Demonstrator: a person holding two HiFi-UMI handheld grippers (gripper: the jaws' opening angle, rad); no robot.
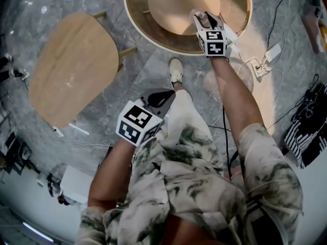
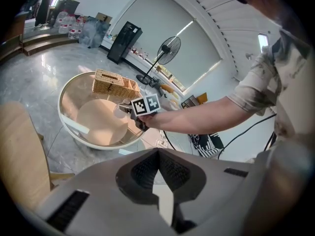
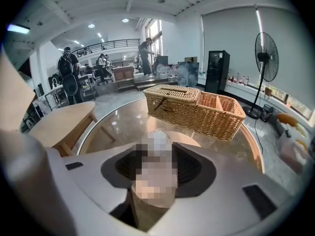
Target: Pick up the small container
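The small pale container [image 1: 200, 18] is bracketed by the parted jaws of the right hand-held gripper [image 3: 157, 154] over the round glass desk [image 1: 148, 29], upper right of the head view. Squeezing and lifting are judged outstanding. The left hand-held gripper [image 2: 158, 154] is held clenched and empty.

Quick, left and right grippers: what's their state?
Left gripper: closed, empty.
Right gripper: jaws apart around the small container; whether the jaws grip it cannot be told.
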